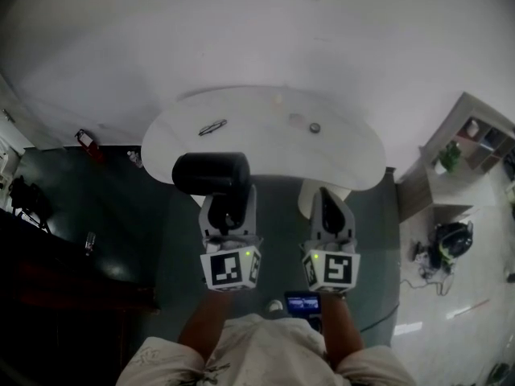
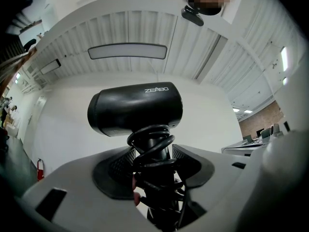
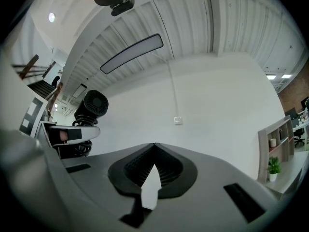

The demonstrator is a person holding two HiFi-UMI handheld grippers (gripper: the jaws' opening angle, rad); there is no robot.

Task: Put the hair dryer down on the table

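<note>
Place: an open office-style workroom, from where I stand, not a home.
Worktop: a white rounded worktop [image 1: 257,112] stands on its own before a bare white wall.
Shelving: an open cube shelf [image 1: 475,137] holds a small potted plant [image 1: 448,158].
Desks: far off, desks with what look like screens [image 2: 261,132], beside a brick wall [image 2: 255,120].
Ceiling: white ribbed panels with a long light strip [image 2: 127,51].
Safety: a red fire extinguisher [image 1: 84,140] on the dark floor [image 1: 105,207].

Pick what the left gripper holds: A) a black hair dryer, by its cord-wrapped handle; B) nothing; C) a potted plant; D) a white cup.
A: the left gripper has its jaws clamped on the cord-wound handle of the black hair dryer.
</note>
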